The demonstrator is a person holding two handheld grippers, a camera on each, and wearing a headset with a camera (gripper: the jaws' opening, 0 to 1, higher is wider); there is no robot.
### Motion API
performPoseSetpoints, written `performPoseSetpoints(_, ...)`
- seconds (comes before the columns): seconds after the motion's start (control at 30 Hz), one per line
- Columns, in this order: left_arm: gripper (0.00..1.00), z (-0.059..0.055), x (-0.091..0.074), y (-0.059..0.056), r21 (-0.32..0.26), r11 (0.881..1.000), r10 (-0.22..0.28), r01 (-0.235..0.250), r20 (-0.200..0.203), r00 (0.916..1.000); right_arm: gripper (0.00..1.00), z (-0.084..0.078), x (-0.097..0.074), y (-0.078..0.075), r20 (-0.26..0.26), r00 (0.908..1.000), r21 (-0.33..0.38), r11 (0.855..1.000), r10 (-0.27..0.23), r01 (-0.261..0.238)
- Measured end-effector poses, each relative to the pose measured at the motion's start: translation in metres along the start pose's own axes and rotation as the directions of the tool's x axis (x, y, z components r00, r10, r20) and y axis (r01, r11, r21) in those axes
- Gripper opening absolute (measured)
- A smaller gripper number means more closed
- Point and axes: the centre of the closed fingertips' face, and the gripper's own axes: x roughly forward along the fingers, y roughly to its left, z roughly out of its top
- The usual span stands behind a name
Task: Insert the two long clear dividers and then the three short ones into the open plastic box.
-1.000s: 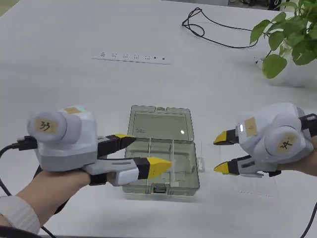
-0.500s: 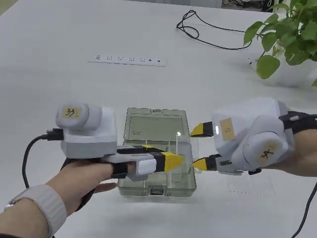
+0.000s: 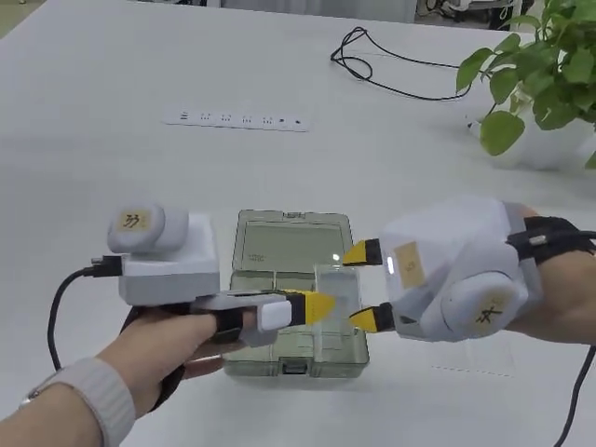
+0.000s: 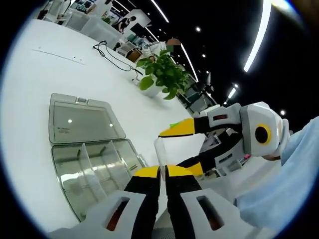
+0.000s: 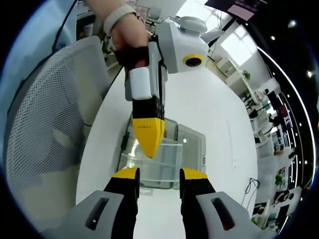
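The white workbench point(image 3: 112, 186) carries everything. Toward its far right edge stands a green leafy potted plant point(image 3: 535, 65).

Close to the near edge, about midway along it, sits the open translucent grey-green plastic box point(image 3: 289, 358). Its hinged lid point(image 3: 289, 242) lies flat on the far side of the base with its inner face up, and a small label shows on that face in the left gripper view. Upright clear partitions point(image 4: 87, 164) split the base into several compartments; how many I cannot tell.

The left gripper point(image 3: 317, 305) reaches in from the left over the front part of the base. Its yellow-tipped jaws are pressed together on a clear rectangular plastic divider point(image 3: 337, 284). The right gripper point(image 3: 358, 286) comes in from the right with its jaws spread apart, one yellow tip on each side of that divider. In the right gripper view the sheet's lower edge lies between the two jaws, and whether either one touches it cannot be made out.

A white power strip point(image 3: 237, 119) lies well beyond the box toward the far edge. A black cable point(image 3: 372, 70) loops farther back, to the right of it.

The divider stands upright over the right part of the base; whether it touches the box is unclear. Faint clear flat pieces point(image 3: 470, 358) lie on the workbench just right of the box, partly hidden by the right gripper.
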Motion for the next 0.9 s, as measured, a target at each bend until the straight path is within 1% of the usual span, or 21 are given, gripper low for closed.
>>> performPoseSetpoints(0.07,0.00,-0.001,-0.001,-0.001,-0.010,1.000,-0.004,0.004,-0.002,1.0000,0.32,0.000,0.000,0.001,-0.002,1.0000,-0.020,1.000,-0.001,0.000)
performPoseSetpoints(0.1,0.00,-0.001,-0.001,-0.003,-0.010,1.000,-0.021,0.021,-0.005,0.9998,0.32,0.001,0.000,0.001,-0.003,1.0000,-0.023,1.000,0.001,-0.001)
performPoseSetpoints(0.2,0.00,-0.002,-0.002,-0.004,-0.018,0.999,-0.028,0.028,-0.007,0.9996,0.32,0.003,-0.001,0.002,0.004,1.0000,-0.046,0.999,0.002,-0.002)
performPoseSetpoints(0.3,0.00,-0.002,-0.004,-0.005,-0.047,0.998,-0.037,0.037,0.004,0.9993,0.32,0.004,-0.002,0.001,0.009,1.0000,-0.061,0.998,-0.002,0.003)
performPoseSetpoints(0.33,0.00,-0.001,-0.004,-0.006,-0.068,0.997,-0.045,0.046,0.016,0.9989,0.33,0.005,-0.003,0.000,0.012,0.9999,-0.071,0.997,-0.006,0.007)
performPoseSetpoints(0.4,0.00,-0.001,-0.006,-0.006,-0.070,0.996,-0.047,0.048,0.021,0.9987,0.33,0.006,-0.003,0.000,0.014,0.9999,-0.085,0.996,-0.002,0.004)
performPoseSetpoints(0.43,0.00,-0.003,-0.006,-0.004,-0.054,0.998,-0.036,0.036,0.013,0.9993,0.32,0.006,-0.003,0.000,0.014,0.9999,-0.089,0.996,-0.003,0.004)
performPoseSetpoints(0.47,0.00,-0.004,-0.007,-0.004,-0.041,0.998,-0.037,0.038,0.013,0.9992,0.33,0.005,-0.004,0.001,0.010,0.9999,-0.093,0.996,0.008,-0.007)
performPoseSetpoints(0.5,0.00,-0.004,-0.008,-0.006,-0.044,0.998,-0.043,0.044,0.016,0.9990,0.37,0.004,-0.004,0.001,0.010,0.9998,-0.079,0.997,0.015,-0.014)
performPoseSetpoints(0.53,0.00,-0.004,-0.009,-0.007,-0.040,0.998,-0.047,0.048,0.020,0.9987,0.42,0.003,-0.003,0.006,0.004,0.9990,-0.045,0.998,0.045,-0.045)
performPoseSetpoints(0.57,0.00,-0.003,-0.010,-0.006,-0.026,0.999,-0.046,0.046,0.022,0.9987,0.43,0.003,-0.004,0.005,0.011,0.9986,-0.023,0.998,0.051,-0.051)
performPoseSetpoints(0.6,0.00,-0.002,-0.011,-0.005,-0.005,0.999,-0.046,0.046,0.026,0.9986,0.43,0.004,-0.005,0.003,0.023,0.9984,-0.017,0.999,0.051,-0.050)
performPoseSetpoints(0.63,0.00,-0.003,-0.012,-0.004,0.013,0.999,-0.046,0.046,0.026,0.9986,0.42,0.005,-0.007,0.004,0.038,0.9964,0.021,0.997,0.077,-0.077)
performPoseSetpoints(0.67,0.00,-0.003,-0.013,-0.004,0.031,0.998,-0.052,0.051,0.026,0.9983,0.40,0.005,-0.009,0.003,0.049,0.9949,0.056,0.994,0.088,-0.090)
performPoseSetpoints(0.7,0.00,-0.003,-0.015,-0.004,0.056,0.997,-0.061,0.060,0.028,0.9977,0.39,0.010,-0.012,-0.001,0.085,0.9919,0.094,0.990,0.095,-0.103)
performPoseSetpoints(0.73,0.00,-0.002,-0.016,-0.005,0.083,0.994,-0.068,0.065,0.029,0.9973,0.38,0.013,-0.015,-0.001,0.107,0.9877,0.119,0.985,0.114,-0.126)
performPoseSetpoints(0.77,0.00,-0.002,-0.019,-0.007,0.125,0.989,-0.080,0.076,0.026,0.9965,0.38,0.016,-0.019,-0.003,0.130,0.9820,0.173,0.972,0.137,-0.158)
performPoseSetpoints(0.8,0.00,-0.003,-0.020,-0.008,0.142,0.987,-0.084,0.080,0.022,0.9962,0.39,0.018,-0.021,-0.005,0.144,0.9794,0.193,0.967,0.142,-0.168)
performPoseSetpoints(0.83,0.00,-0.003,-0.022,-0.009,0.174,0.981,-0.088,0.084,0.016,0.9960,0.38,0.019,-0.023,-0.006,0.155,0.9744,0.201,0.961,0.163,-0.192)
performPoseSetpoints(0.87,0.00,-0.003,-0.024,-0.010,0.207,0.974,-0.093,0.088,0.012,0.9956,0.37,0.022,-0.026,-0.008,0.170,0.9691,0.226,0.950,0.179,-0.215)
performPoseSetpoints(0.9,0.00,-0.003,-0.025,-0.011,0.230,0.969,-0.095,0.090,0.010,0.9954,0.34,0.023,-0.028,-0.009,0.179,0.9651,0.225,0.947,0.191,-0.229)
